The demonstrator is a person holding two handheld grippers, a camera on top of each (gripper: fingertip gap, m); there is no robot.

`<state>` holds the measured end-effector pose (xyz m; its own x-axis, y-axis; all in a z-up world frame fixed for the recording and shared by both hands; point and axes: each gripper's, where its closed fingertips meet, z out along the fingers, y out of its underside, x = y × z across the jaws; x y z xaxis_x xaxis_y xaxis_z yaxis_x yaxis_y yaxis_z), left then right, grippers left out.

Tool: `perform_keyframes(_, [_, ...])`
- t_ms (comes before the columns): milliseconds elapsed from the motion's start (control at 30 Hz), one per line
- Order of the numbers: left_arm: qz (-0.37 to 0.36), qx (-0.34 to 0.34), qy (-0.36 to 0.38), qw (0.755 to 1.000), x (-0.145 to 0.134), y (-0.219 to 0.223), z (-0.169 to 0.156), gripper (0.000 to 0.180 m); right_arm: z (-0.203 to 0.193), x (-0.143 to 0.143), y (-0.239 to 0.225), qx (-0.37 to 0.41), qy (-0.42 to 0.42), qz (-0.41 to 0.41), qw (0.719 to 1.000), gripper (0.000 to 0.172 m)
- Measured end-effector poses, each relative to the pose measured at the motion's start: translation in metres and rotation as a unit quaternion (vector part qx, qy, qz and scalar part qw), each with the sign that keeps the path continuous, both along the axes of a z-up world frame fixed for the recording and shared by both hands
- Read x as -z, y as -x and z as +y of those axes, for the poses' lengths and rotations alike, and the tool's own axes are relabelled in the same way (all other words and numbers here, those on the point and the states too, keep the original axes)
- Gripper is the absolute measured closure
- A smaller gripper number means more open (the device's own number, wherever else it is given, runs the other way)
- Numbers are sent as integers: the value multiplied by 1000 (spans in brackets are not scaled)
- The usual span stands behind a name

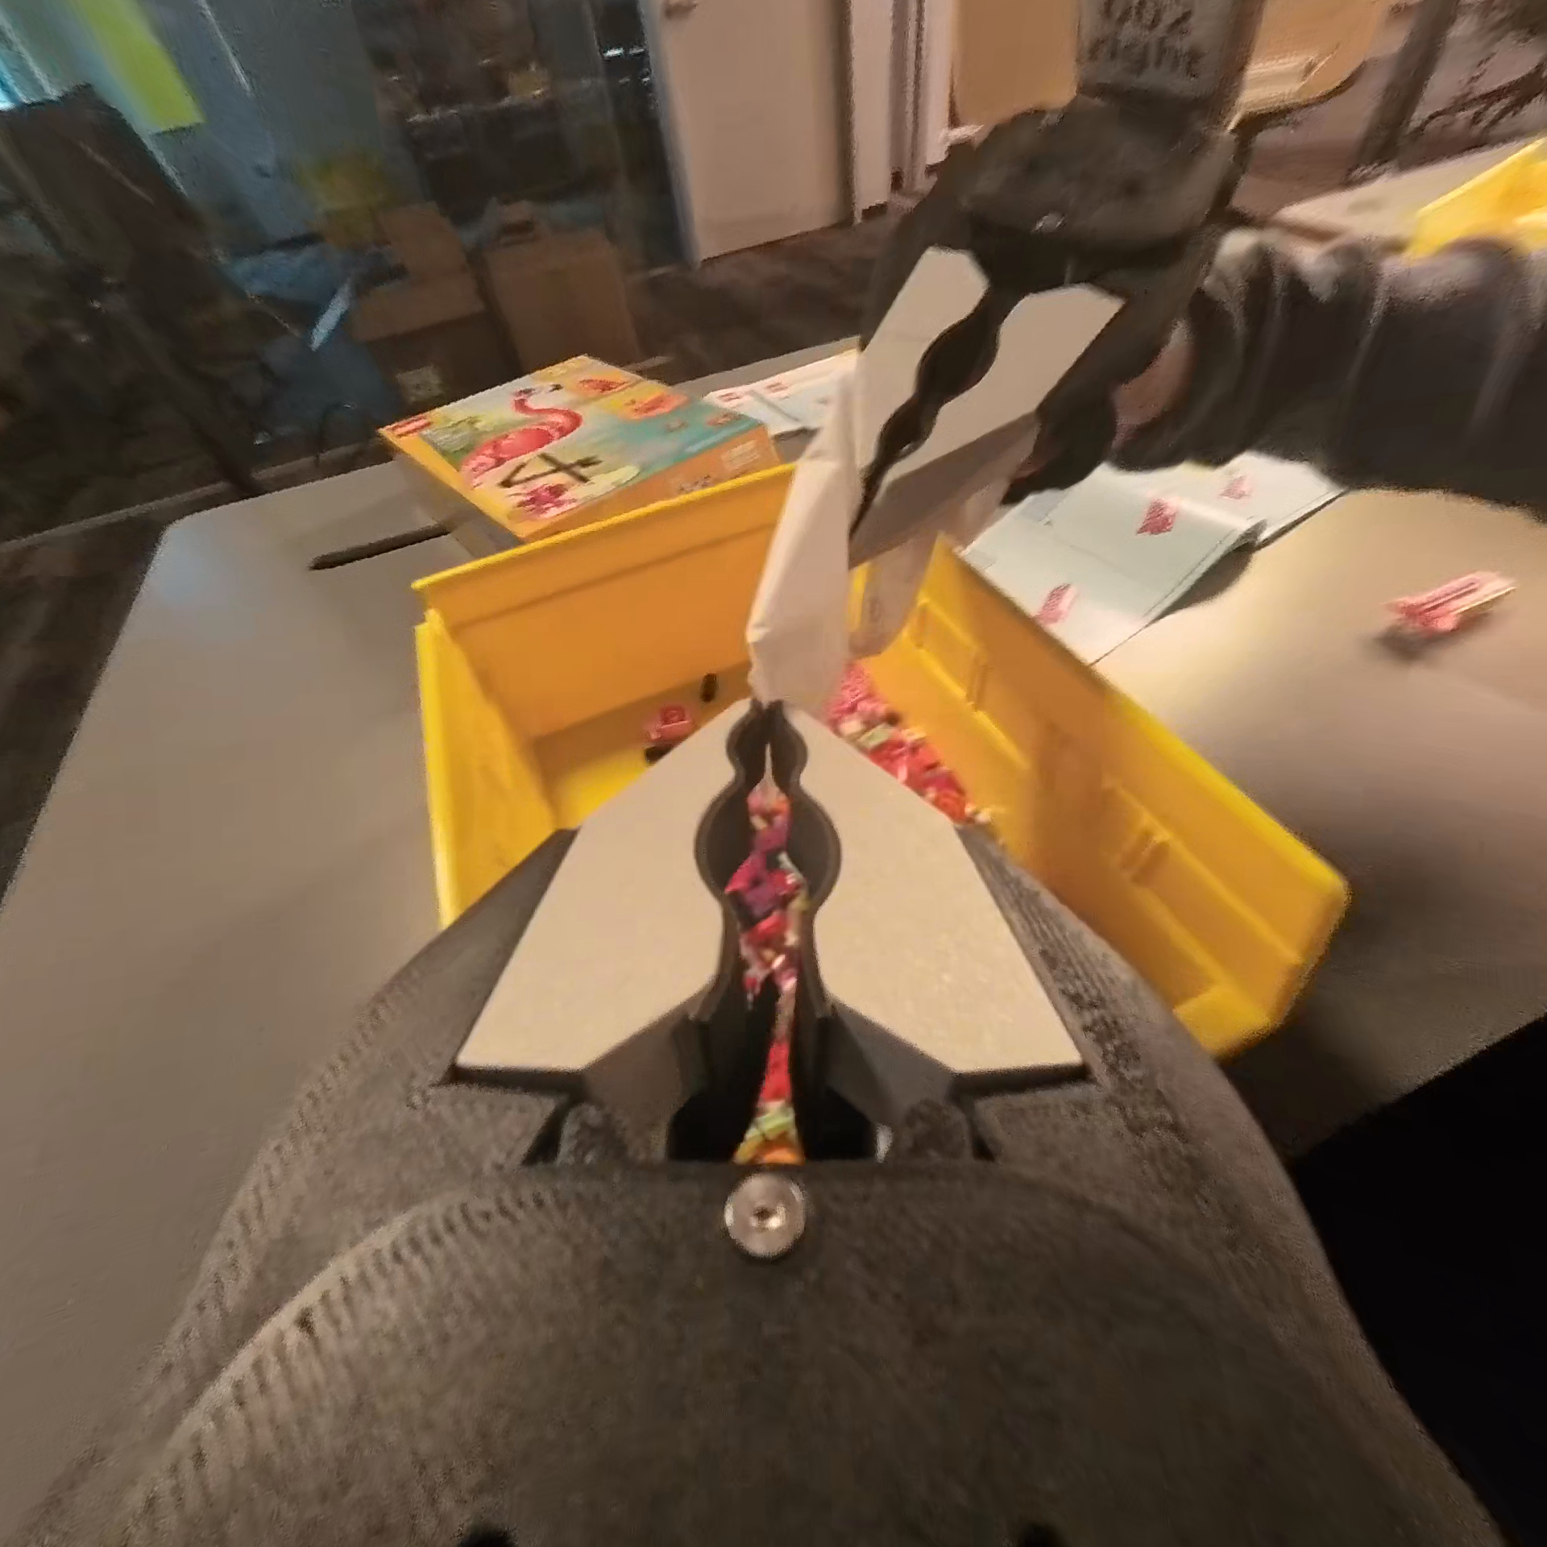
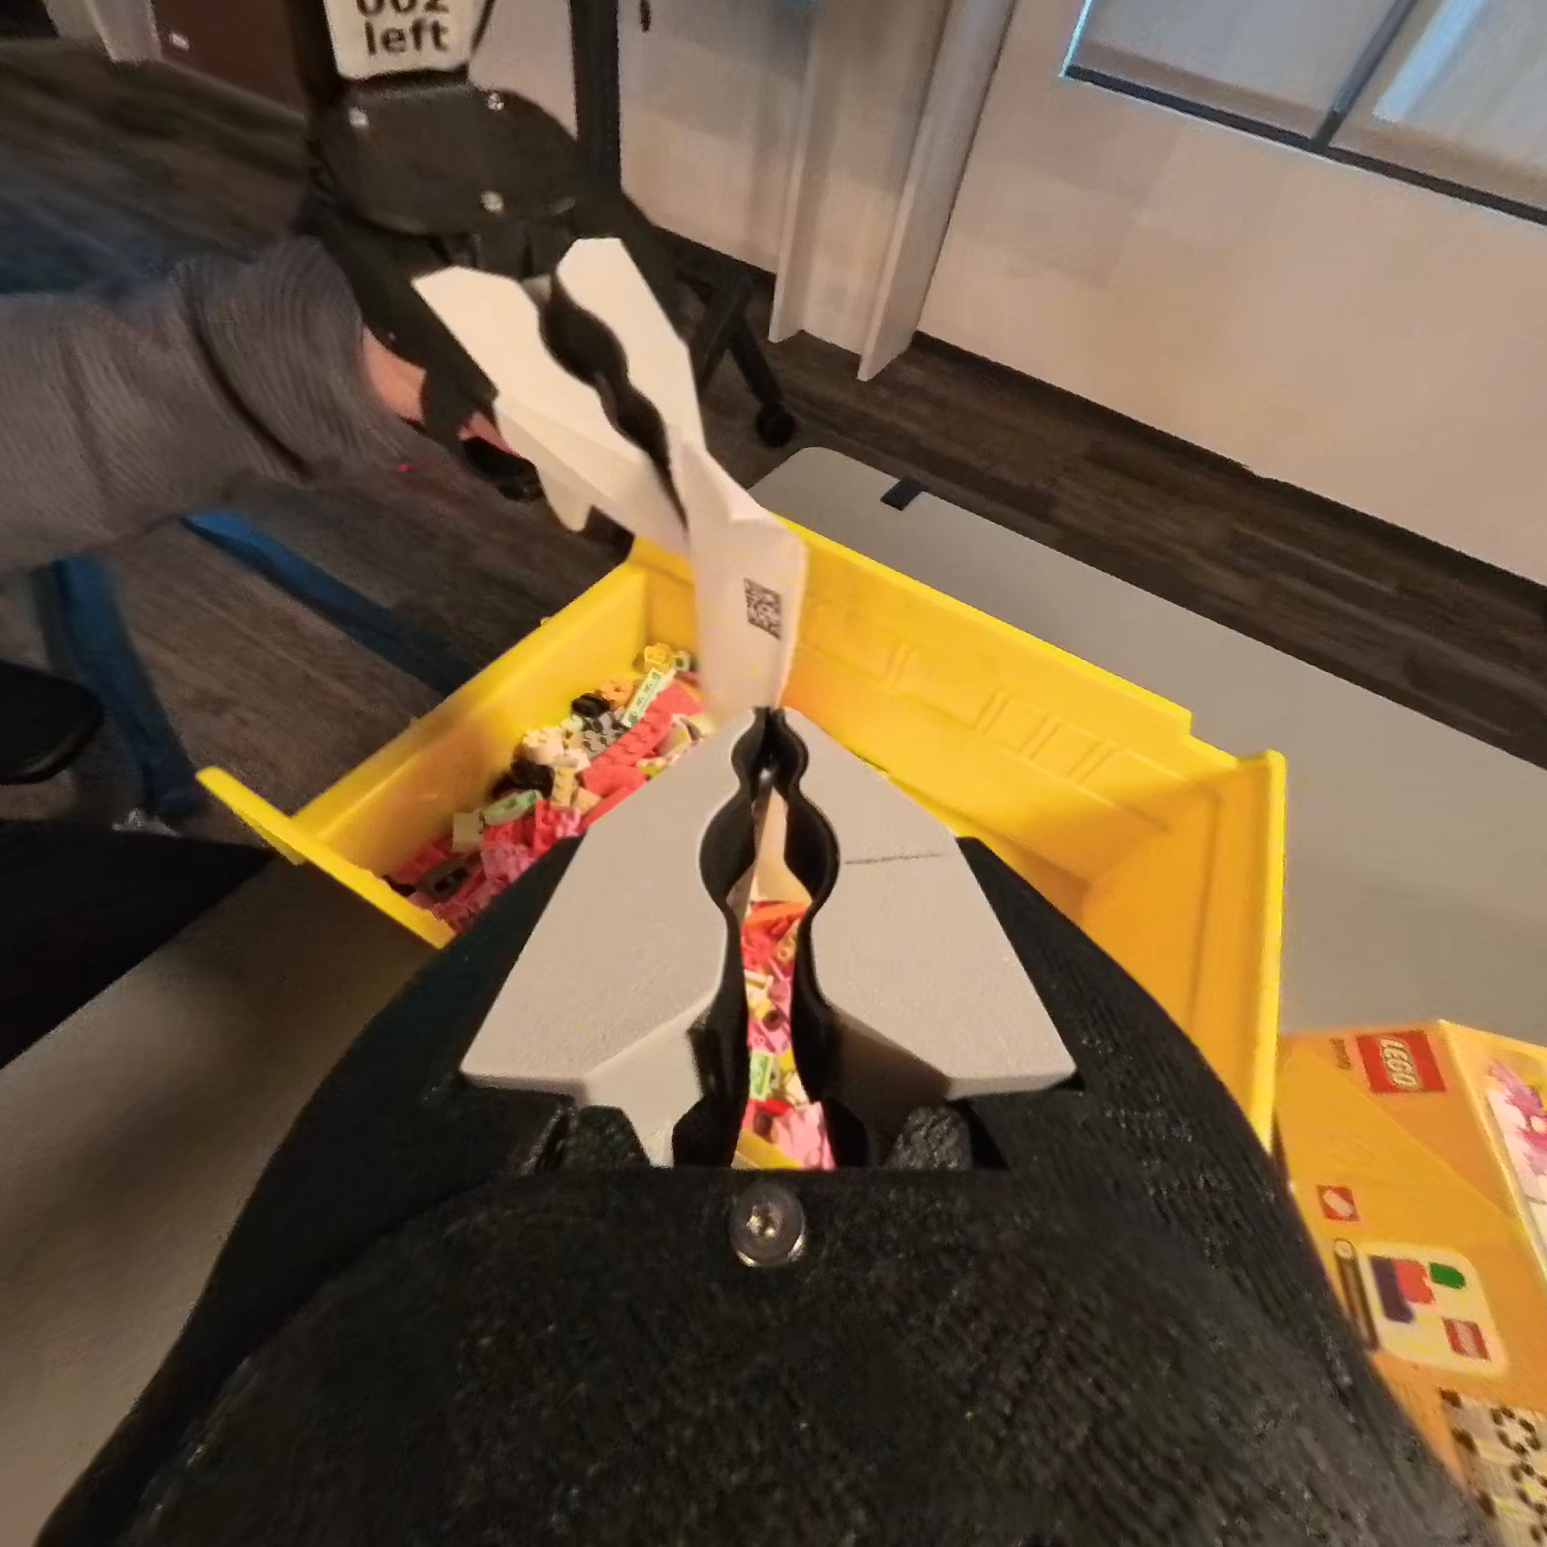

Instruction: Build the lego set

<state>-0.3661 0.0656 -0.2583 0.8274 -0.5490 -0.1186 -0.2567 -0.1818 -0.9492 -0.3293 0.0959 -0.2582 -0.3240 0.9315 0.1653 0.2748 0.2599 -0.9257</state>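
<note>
Above the yellow bin (image 1: 603, 636), a white paper bag (image 1: 804, 586) hangs stretched between the two grippers. The left gripper (image 1: 766, 711) has its jaws closed on the bag's lower corner, and the right gripper (image 2: 763, 716) has its jaws clamped on the opposite end of the same bag (image 2: 745, 603).

Only the right wrist view shows a square printed code on the bag, and it gives the fuller sight of the loose toy bricks (image 2: 536, 795) heaped in the bin (image 2: 1004, 695): mostly pink and red, with some tan, black and pale green. The left wrist view shows those bricks (image 1: 887, 745) only as a blurred strip beside its fingers, but it alone shows open instruction sheets (image 1: 1113, 544) spread on the table beyond the bin, a small pink built piece (image 1: 1448, 603) lying apart from them, and the gloved hand (image 1: 1306, 352) holding the right gripper.

A yellow toy box (image 1: 578, 444) lies flat just beyond the bin's far wall. The grey table (image 1: 209, 711) carries everything. Cardboard boxes stand against the far wall in the left view; the right view shows dark wood flooring and a pale wall with windows.
</note>
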Motion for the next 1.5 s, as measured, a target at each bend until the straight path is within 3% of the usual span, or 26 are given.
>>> perform_keyframes(67, [-10, 13, -4, 1000, -3, -10, 1, 180, -4, 3, 2, 3, -23, -5, 1000, 172])
perform_keyframes(133, [25, -12, 0, 1000, 3, -5, 7, 180, -3, 11, 3, 12, -51, -13, 999, 172])
perform_keyframes(233, [-6, 7, 3, 1000, -1, -14, 6, 180, 8, 1, 2, 42, -15, 7, 999, 172])
perform_keyframes(333, [35, -34, 7, 999, 4, 5, 8, 180, 4, 5, -3, 33, -44, 3, 998, 172])
perform_keyframes(400, [-22, -15, -6, 1000, -7, -3, 6, 180, 11, -6, -4, 48, -1, 21, 999, 172])
perform_keyframes(467, [-34, -13, -17, 999, -8, -13, 6, 180, 12, -11, -3, 64, 1, 32, 997, 172])
perform_keyframes(533, [-58, -57, -25, 996, -13, -6, 10, 180, 11, -13, -7, 78, 3, 38, 996, 172])
perform_keyframes(600, [-110, -92, -55, 988, -29, 1, 6, 177, 13, -33, -19, 109, 57, 78, 989, 172])
perform_keyframes(633, [-125, -126, -74, 981, -38, 11, 2, 161, 14, -53, -28, 121, 104, 119, 980, 172])
perform_keyframes(700, [-167, -164, -106, 967, -54, 19, -11, 138, 5, -100, -51, 102, 215, 205, 949, 172])
perform_keyframes(800, [-200, -174, -147, 953, -70, 10, -31, 133, -13, -171, -86, 71, 310, 323, 892, 172])
perform_keyframes(867, [-196, -207, -172, 943, -75, 6, -41, 134, -30, -213, -110, 40, 328, 390, 859, 172])
perform_keyframes(967, [-223, -245, -200, 922, -81, -4, -51, 138, -57, -254, -137, 11, 309, 453, 836, 172])
perform_keyframes(1067, [-255, -223, -243, 909, -94, -38, -56, 138, -82, -271, -163, -20, 297, 483, 824, 172])
perform_keyframes(1133, [-225, -193, -262, 919, -101, -71, -51, 138, -91, -268, -187, -9, 278, 489, 827, 172])
perform_keyframes(1233, [-126, -147, -264, 945, -105, -125, -40, 127, -96, -248, -249, 73, 222, 498, 835, 172])
perform_keyframes(1300, [-87, -131, -297, 942, -110, -152, -36, 127, -80, -217, -300, 224, 142, 476, 839, 172])
perform_keyframes(1333, [-80, -117, -317, 938, -111, -166, -34, 129, -66, -198, -334, 322, 99, 452, 826, 172])
perform_keyframes(1400, [-82, -84, -337, 934, -107, -194, -25, 133, -43, -156, -421, 519, 16, 375, 768, 172])
perform_keyframes(1500, [-3, -70, -327, 943, -86, -227, 4, 132, -43, -98, -569, 754, -76, 212, 618, 172])
